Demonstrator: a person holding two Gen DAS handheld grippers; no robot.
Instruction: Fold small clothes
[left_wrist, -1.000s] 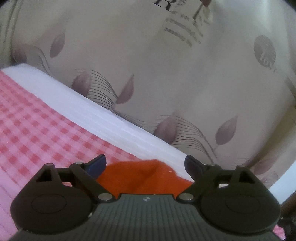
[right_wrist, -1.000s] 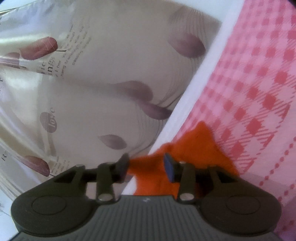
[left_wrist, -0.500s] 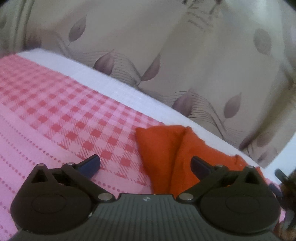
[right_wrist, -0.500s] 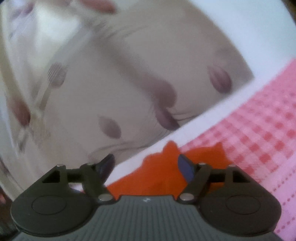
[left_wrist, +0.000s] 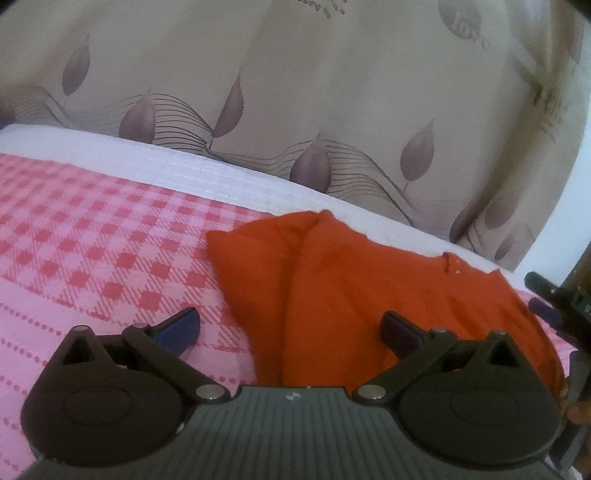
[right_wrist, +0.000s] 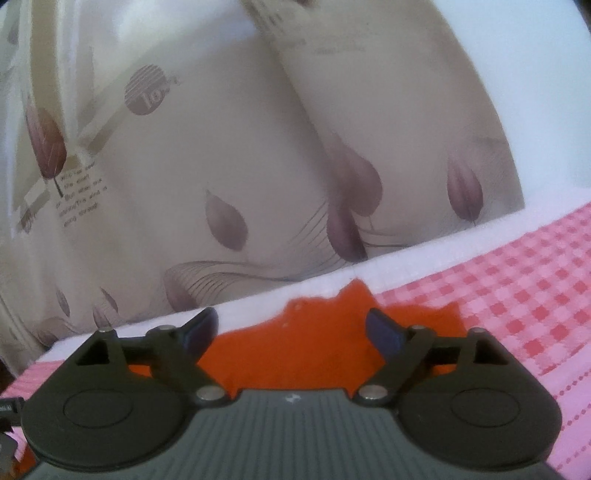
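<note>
On checked bedspread (left_wrist: 96, 266): orange garment (left_wrist: 332, 288) lying part-folded.
Left gripper (left_wrist: 290, 328): gaping wide, gripping nothing.
Right gripper (right_wrist: 290, 328): jaws just been widening, empty.
Advice: be regrasping hem corners evenly.

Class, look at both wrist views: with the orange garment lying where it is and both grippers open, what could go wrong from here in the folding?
1. The orange garment lies at the far side of the checked bedspread, partly over the white border beside the curtain; a push could slide it off.
2. Its left part is bunched into a ridge, so a fold now may come out uneven.
3. The left gripper and right gripper are open, the right's jaws just opening; neither holds cloth, so a regrasp might catch one layer only.
</note>
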